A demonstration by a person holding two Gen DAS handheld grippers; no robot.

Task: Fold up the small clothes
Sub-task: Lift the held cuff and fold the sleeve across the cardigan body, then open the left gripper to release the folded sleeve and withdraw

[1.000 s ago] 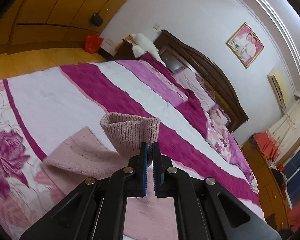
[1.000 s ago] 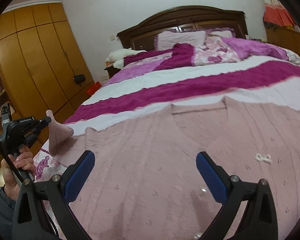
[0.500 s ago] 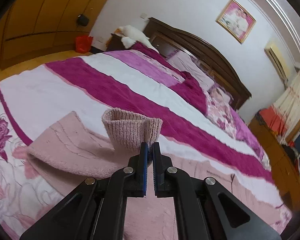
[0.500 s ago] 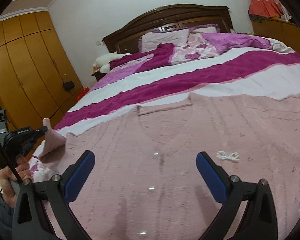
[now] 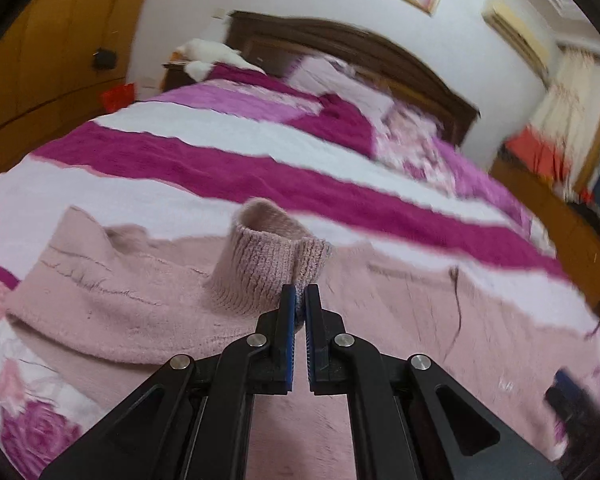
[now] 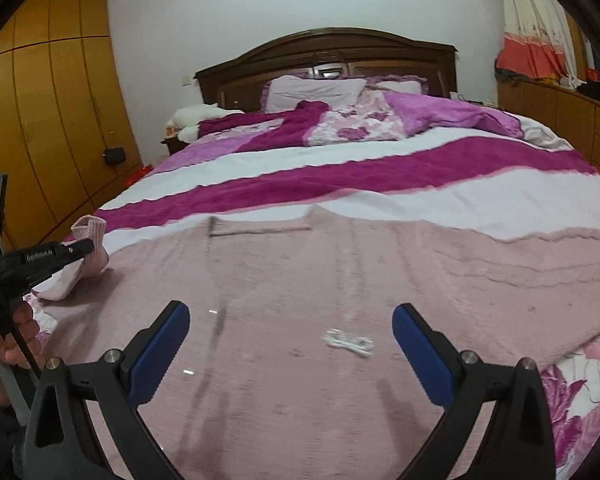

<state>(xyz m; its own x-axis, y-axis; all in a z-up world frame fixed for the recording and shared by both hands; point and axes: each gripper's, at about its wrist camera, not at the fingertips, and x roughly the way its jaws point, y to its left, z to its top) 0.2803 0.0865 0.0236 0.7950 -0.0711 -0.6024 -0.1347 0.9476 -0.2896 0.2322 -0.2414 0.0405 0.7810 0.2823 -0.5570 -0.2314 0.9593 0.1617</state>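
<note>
Where striped bedspread (image 6: 380, 168) meets headboard (image 6: 328, 52), pink sweater (image 6: 340, 280) lies flat.

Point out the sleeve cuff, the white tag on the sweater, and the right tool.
sleeve cuff (image 5: 270, 254), left wrist view, on its ribbed side.
white tag (image 6: 347, 342), right wrist view, on its middle.
right tool (image 6: 290, 354), right wrist view, midway between its open fingertips.

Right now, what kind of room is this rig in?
A home bedroom, most likely: a large bed with a carved dark wooden headboard, a magenta-and-white striped bedspread with pillows, and tall wooden wardrobe doors. A pale pink knitted sweater lies spread on the bed.
</note>
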